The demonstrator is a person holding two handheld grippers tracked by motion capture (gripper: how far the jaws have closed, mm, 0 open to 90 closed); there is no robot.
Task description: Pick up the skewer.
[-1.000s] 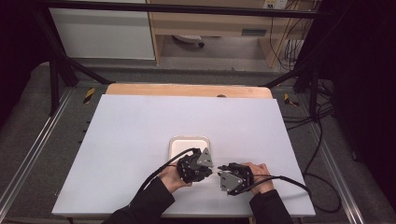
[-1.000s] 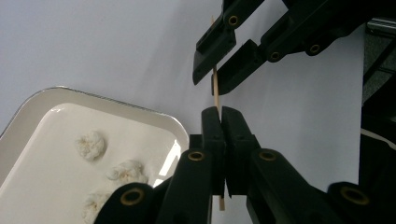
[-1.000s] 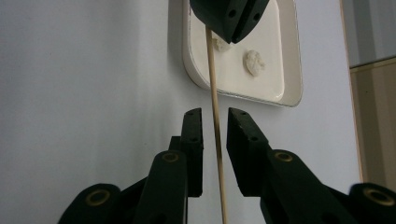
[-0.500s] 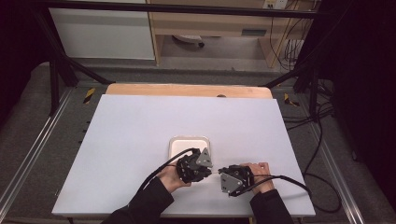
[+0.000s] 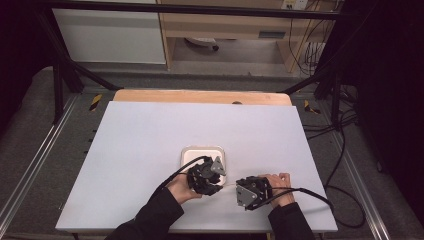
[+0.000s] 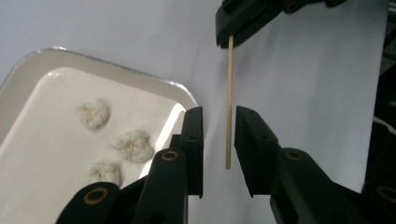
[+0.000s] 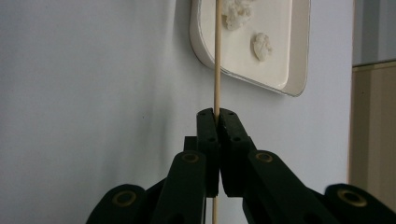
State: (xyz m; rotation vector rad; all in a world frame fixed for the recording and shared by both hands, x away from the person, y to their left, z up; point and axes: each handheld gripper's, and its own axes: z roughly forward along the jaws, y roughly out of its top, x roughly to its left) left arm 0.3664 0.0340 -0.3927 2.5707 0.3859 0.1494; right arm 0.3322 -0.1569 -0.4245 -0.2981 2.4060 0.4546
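Note:
A thin wooden skewer (image 7: pixel 216 60) is clamped in my right gripper (image 7: pixel 216 112), whose jaws are shut on it. The skewer (image 6: pixel 229 102) runs on between the jaws of my left gripper (image 6: pixel 219 112), which have just been opening and stand apart from it on both sides. In the left gripper view the right gripper (image 6: pixel 252 18) holds the skewer's far end. A white tray (image 6: pixel 28 84) with three pale dough-like lumps (image 6: pixel 133 144) lies beside the left gripper. In the high view the left gripper (image 5: pixel 219 184) and right gripper (image 5: pixel 238 189) face each other just in front of the tray (image 5: pixel 190 152).
The tray sits on a white table sheet (image 5: pixel 150 135) with a wooden strip (image 5: pixel 200 96) along its far edge. Cables trail from both grippers across the near right part of the table. Dark frame rails run along both sides.

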